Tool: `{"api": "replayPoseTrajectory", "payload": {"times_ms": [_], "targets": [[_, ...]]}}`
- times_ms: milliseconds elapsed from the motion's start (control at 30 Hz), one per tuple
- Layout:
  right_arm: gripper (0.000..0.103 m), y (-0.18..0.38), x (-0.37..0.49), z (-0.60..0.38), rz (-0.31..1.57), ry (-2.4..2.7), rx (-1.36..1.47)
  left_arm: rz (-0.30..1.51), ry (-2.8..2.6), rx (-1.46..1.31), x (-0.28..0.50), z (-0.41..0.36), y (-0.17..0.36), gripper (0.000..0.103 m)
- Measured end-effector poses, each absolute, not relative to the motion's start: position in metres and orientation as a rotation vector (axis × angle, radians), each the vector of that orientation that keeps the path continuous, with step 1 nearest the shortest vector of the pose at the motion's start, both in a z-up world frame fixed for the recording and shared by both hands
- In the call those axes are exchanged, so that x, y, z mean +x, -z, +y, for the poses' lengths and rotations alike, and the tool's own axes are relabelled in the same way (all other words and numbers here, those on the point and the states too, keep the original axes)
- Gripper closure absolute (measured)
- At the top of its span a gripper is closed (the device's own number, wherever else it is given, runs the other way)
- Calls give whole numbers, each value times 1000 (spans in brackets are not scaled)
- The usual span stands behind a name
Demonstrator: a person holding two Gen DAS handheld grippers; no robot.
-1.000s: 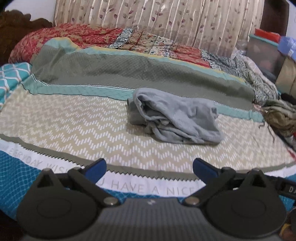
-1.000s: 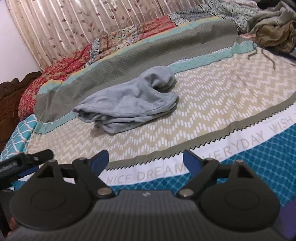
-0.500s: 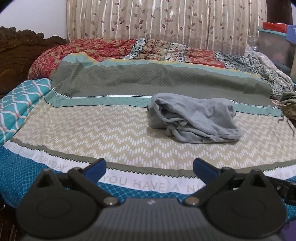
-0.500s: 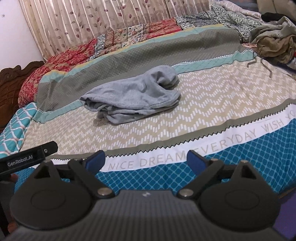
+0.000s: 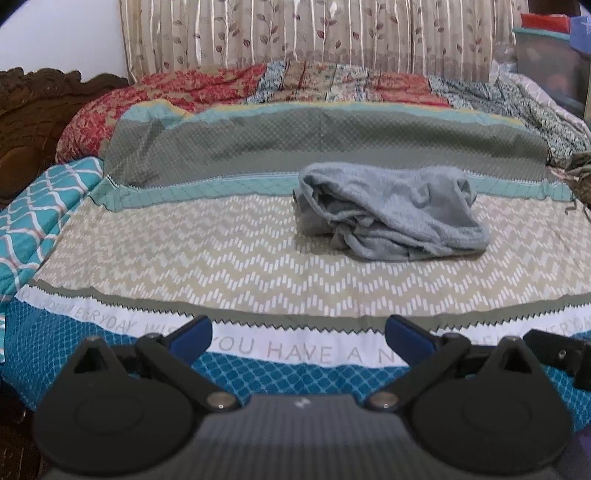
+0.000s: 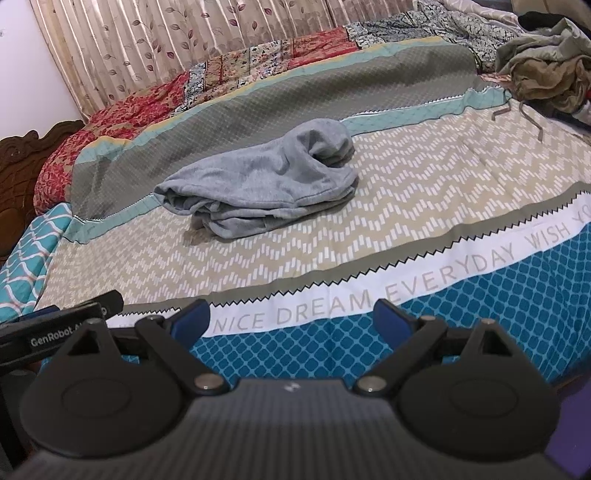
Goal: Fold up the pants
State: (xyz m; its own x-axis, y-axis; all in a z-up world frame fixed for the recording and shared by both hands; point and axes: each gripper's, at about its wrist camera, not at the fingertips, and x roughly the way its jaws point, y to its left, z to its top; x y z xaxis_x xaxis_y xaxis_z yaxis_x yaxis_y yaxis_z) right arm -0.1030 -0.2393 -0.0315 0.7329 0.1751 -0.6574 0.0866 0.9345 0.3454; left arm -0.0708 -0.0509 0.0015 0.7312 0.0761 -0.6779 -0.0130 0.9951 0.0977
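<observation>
Grey pants [image 5: 391, 214] lie in a loose folded bundle on the patterned bedspread [image 5: 184, 258], right of centre in the left wrist view. They also show in the right wrist view [image 6: 266, 181], left of centre. My left gripper [image 5: 298, 334] is open and empty, held well back from the pants over the bed's near edge. My right gripper [image 6: 291, 317] is open and empty too, also well short of the pants. The left gripper's body [image 6: 62, 330] shows at the left edge of the right wrist view.
A rolled quilt [image 5: 295, 81] runs along the far side by the curtain [image 5: 332, 33]. A dark wooden headboard [image 5: 33, 110] stands at the left. A heap of brown clothes [image 6: 546, 74] lies at the right. Plastic boxes [image 5: 550, 62] stand at the far right.
Both grippers have drawn back and swung a little, so the pants sit farther off and more to the right in the left wrist view. The pants have not moved.
</observation>
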Motion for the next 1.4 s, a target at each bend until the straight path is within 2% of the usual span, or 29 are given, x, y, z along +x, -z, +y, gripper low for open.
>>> {"api": "replayPoseTrajectory", "payload": {"times_ms": [600, 1033, 1400], "targets": [[6, 38, -103, -239, 777, -35, 393, 843, -53, 91, -63, -52, 11, 0], [6, 43, -102, -238, 800, -31, 402, 832, -102, 146, -60, -48, 17, 0], [6, 46, -101, -238, 814, -27, 413, 747, -171, 221, -61, -42, 12, 0]]}}
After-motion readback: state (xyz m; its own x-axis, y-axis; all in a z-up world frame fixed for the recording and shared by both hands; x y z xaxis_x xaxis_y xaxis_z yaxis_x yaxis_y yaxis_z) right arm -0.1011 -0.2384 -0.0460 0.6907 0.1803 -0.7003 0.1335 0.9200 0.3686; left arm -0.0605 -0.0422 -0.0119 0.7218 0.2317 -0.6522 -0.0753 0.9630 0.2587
